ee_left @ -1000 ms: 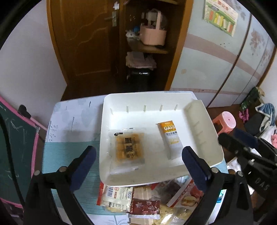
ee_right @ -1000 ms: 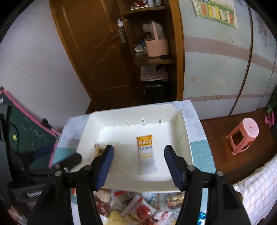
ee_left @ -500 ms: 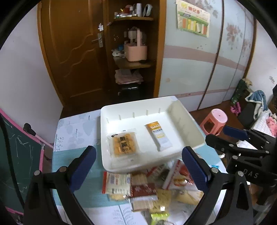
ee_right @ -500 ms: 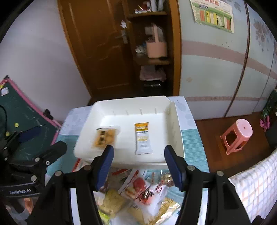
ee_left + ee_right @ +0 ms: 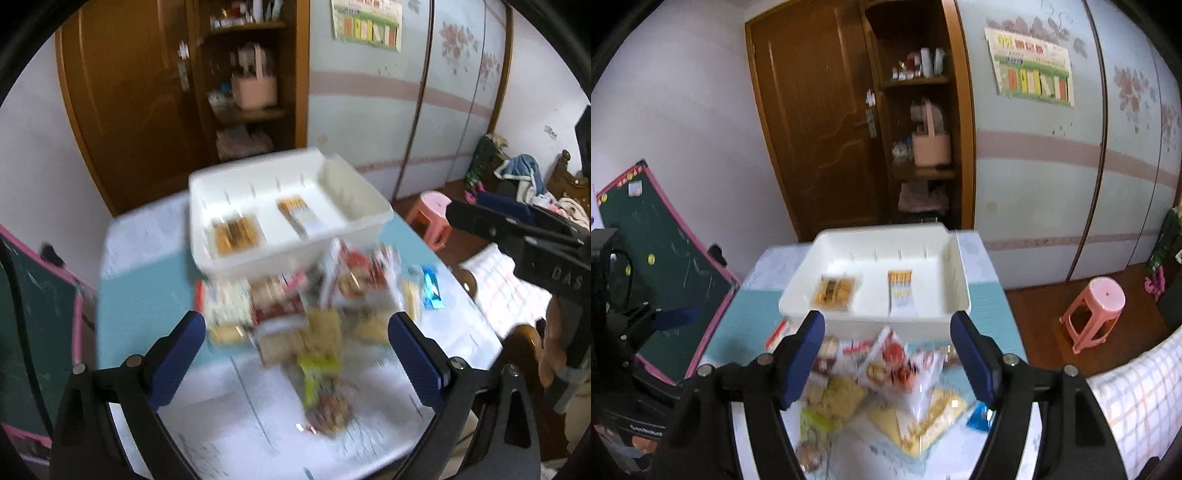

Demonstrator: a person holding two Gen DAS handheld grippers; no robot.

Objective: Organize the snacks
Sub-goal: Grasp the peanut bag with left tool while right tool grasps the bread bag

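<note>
A white tray [image 5: 364, 227] [image 5: 960, 295] sits at the far side of the table. It holds a clear packet of yellow cakes [image 5: 236, 230] [image 5: 834, 290] and an orange-and-white oat bar [image 5: 299, 214] [image 5: 901, 291]. In front of it lies a blurred heap of snack packets [image 5: 314, 306] [image 5: 886, 373]. My left gripper [image 5: 297, 332] is open above the heap with nothing between its fingers. My right gripper [image 5: 888, 332] hangs over the heap too, its jaws opening and empty; in the left wrist view it shows at the right [image 5: 517, 221].
A pink stool [image 5: 1097, 310] stands on the floor right of the table. A green chalkboard [image 5: 665, 266] leans at the left. A wooden door and shelves stand behind the table. A checked cloth [image 5: 1137, 398] lies at the lower right.
Both grippers have drawn back from the tray toward the near side of the table, so the snack heap now lies under them. The right jaws have widened.
</note>
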